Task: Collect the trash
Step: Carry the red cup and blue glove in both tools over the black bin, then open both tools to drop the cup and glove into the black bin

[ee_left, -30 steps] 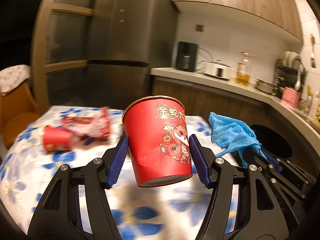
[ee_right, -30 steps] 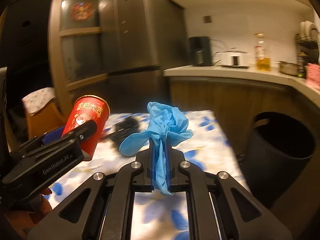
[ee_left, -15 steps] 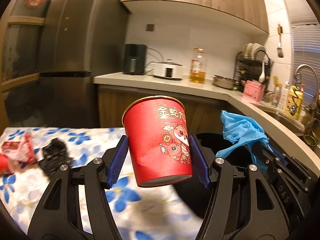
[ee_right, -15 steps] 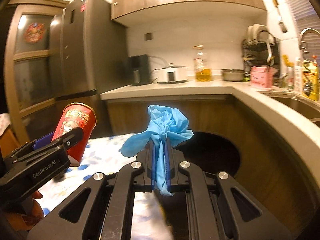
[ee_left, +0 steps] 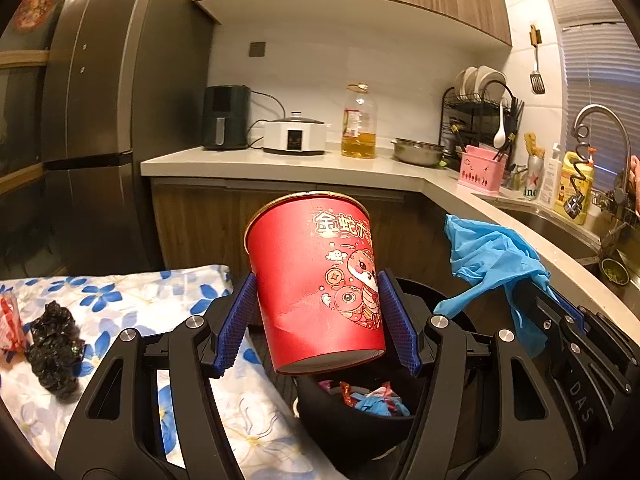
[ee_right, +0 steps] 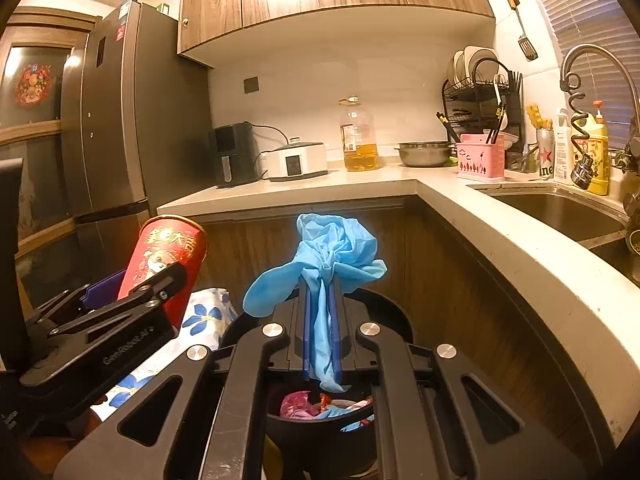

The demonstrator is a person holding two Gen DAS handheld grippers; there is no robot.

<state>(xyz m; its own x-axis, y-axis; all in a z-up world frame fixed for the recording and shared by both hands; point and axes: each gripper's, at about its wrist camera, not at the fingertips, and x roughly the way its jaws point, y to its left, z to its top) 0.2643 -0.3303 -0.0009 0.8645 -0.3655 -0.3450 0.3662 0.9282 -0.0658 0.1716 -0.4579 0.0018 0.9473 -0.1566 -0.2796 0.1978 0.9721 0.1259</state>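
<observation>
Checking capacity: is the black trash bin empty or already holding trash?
Holding trash: the black bin already contains crumpled wrappers and blue scraps.

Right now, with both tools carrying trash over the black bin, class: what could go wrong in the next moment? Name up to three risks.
1. The red paper cup sits tilted in the left tool, near the table edge; released early, it might miss the black bin.
2. The blue glove is limp and pinched in the right tool; it may cling to the pads.
3. The two tools are close and could collide.
</observation>
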